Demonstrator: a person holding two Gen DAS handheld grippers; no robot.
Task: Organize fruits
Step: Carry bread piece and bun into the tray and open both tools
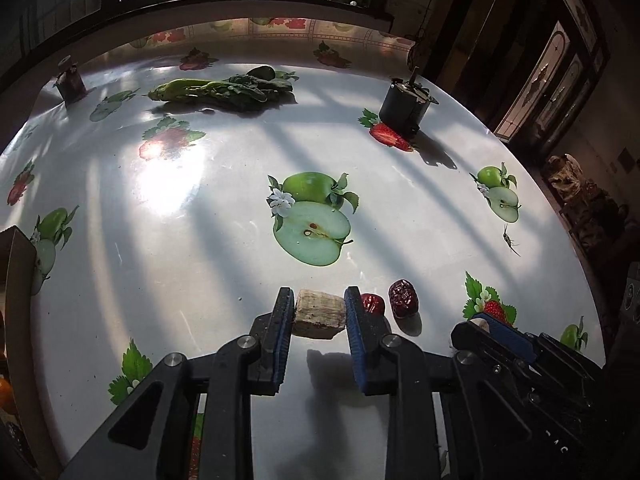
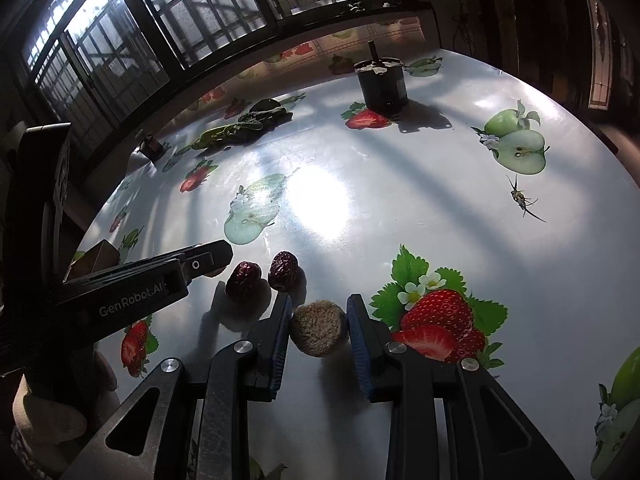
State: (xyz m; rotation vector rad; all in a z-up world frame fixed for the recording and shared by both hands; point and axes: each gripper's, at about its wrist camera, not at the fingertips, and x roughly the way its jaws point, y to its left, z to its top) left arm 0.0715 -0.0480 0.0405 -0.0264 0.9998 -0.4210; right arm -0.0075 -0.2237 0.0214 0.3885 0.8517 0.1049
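My left gripper [image 1: 319, 307] is shut on a pale, layered chunk [image 1: 319, 314] and holds it just above the table. Two dark red dried dates lie right of it, one [image 1: 373, 304] partly behind the right finger and one [image 1: 404, 298] further right. My right gripper [image 2: 318, 318] is shut on a round, tan, rough-faced piece [image 2: 318, 333] low over the table. The two dates [image 2: 243, 276] [image 2: 283, 265] lie just to its front left. The left gripper [image 2: 208, 258] shows there from the side; the right gripper [image 1: 496, 330] shows in the left wrist view.
The round table [image 1: 200, 240] has a glossy cloth printed with apples and strawberries. Leafy greens [image 1: 224, 90] lie at the far side. A dark cylindrical motor [image 1: 404, 106] stands at the far right, a small dark object [image 1: 70, 80] at the far left. A cardboard box edge [image 1: 18, 280] is at the left.
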